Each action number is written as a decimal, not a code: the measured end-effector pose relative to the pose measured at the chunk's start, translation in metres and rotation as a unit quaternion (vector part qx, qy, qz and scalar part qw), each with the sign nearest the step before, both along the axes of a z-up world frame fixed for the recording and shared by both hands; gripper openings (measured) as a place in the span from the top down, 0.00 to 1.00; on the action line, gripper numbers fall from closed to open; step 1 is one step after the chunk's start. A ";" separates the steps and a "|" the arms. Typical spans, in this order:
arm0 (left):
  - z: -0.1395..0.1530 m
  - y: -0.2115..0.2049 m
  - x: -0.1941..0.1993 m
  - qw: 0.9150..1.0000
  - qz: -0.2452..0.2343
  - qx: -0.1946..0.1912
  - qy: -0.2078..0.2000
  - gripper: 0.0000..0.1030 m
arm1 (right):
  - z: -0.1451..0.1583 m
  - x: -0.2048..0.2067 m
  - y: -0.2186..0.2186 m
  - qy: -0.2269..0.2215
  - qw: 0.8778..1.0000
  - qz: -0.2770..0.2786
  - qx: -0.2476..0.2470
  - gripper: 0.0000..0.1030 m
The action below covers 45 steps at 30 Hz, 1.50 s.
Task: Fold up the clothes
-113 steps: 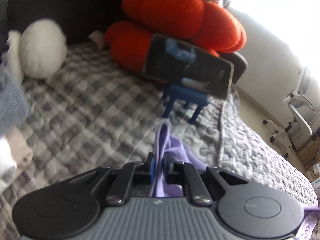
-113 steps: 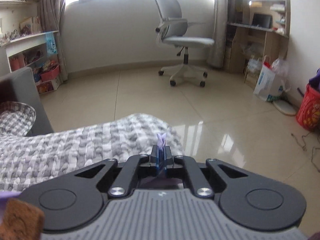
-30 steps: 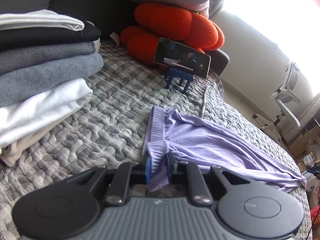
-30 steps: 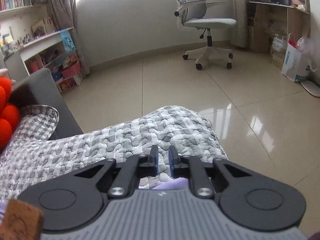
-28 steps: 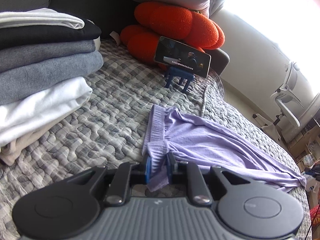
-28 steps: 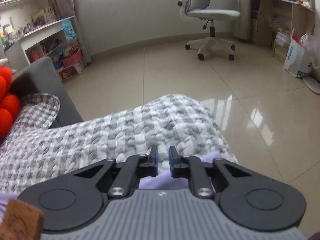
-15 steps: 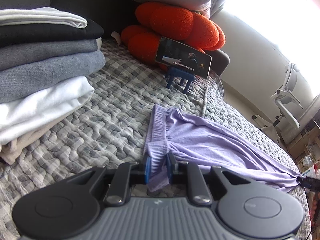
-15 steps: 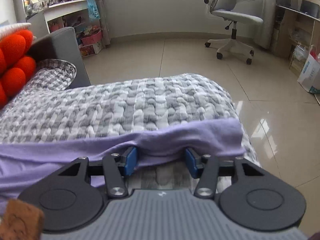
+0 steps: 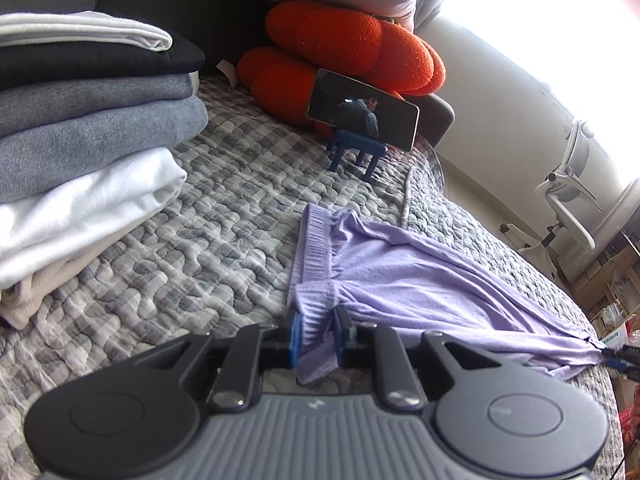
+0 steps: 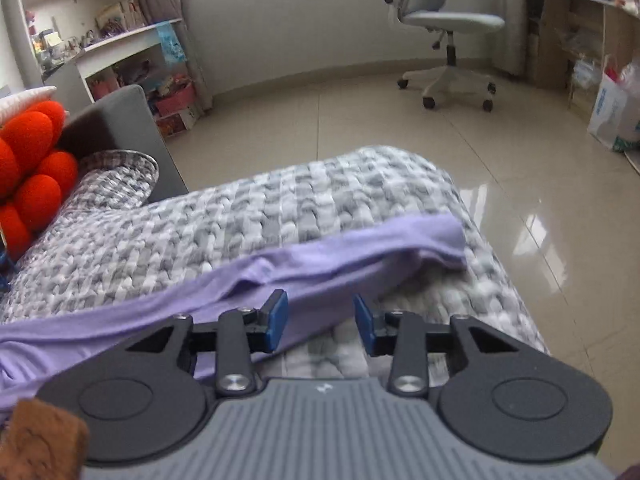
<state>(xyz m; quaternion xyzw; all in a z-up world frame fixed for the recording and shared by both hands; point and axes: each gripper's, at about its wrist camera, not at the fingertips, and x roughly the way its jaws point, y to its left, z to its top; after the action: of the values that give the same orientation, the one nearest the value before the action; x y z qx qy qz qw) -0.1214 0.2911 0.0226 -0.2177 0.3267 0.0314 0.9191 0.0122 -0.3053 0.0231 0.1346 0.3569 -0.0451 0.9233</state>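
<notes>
While the folded clothes stack (image 9: pixel 84 128) sits at far left on the checked quilt (image 9: pixel 192 248), the left claw (image 9: pixel 316 336) is clenched on the waistband of the lavender trousers (image 9: pixel 400 280), which lie stretched rightward across the bed. Phone (image 9: pixel 362 110) on a blue stand (image 9: pixel 356 152) leans by the orange cushion (image 9: pixel 340 48). Right claw (image 10: pixel 320 322) released, jaws closing, over the trouser leg's near edge; pads not pressing fabric, hem just beyond.
</notes>
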 end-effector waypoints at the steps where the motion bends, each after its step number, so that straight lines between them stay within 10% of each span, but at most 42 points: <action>1: 0.000 0.000 0.000 1.000 0.001 0.000 0.000 0.84 | -0.003 0.003 -0.004 0.005 1.000 -0.010 0.012 0.62; 6: 0.004 -0.001 0.000 1.000 0.005 -0.004 -0.006 0.84 | -0.014 0.021 -0.012 0.010 0.998 -0.038 0.051 0.61; 8: 0.006 0.001 -0.001 1.000 0.004 -0.009 -0.008 0.84 | -0.009 0.024 -0.001 0.011 0.999 -0.031 0.011 0.91; 19: 0.016 0.020 -0.021 1.000 -0.007 -0.024 -0.007 0.84 | 0.056 -0.091 -0.016 -0.056 0.998 -0.006 0.041 0.92; 25: 0.006 0.025 -0.020 1.000 -0.014 -0.022 0.014 0.84 | 0.017 -0.096 -0.025 0.007 0.999 -0.006 0.034 0.92; 36: 0.011 0.027 -0.023 1.000 -0.015 -0.023 0.009 0.84 | 0.028 -0.101 -0.024 -0.039 0.999 -0.004 0.031 0.95; 42: 0.005 0.026 -0.022 0.999 -0.017 -0.025 0.014 0.83 | 0.011 -0.120 -0.022 -0.006 0.998 0.006 0.063 0.78; 45: 0.006 0.026 -0.020 0.999 -0.017 -0.030 0.013 0.83 | 0.000 -0.118 -0.017 0.012 0.998 0.003 0.056 0.53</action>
<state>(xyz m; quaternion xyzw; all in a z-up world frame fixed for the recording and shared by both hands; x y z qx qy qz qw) -0.1411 0.3167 0.0282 -0.2389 0.3428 0.0088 0.9085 -0.1060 -0.3228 0.0230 0.1845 0.3702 -0.0234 0.9101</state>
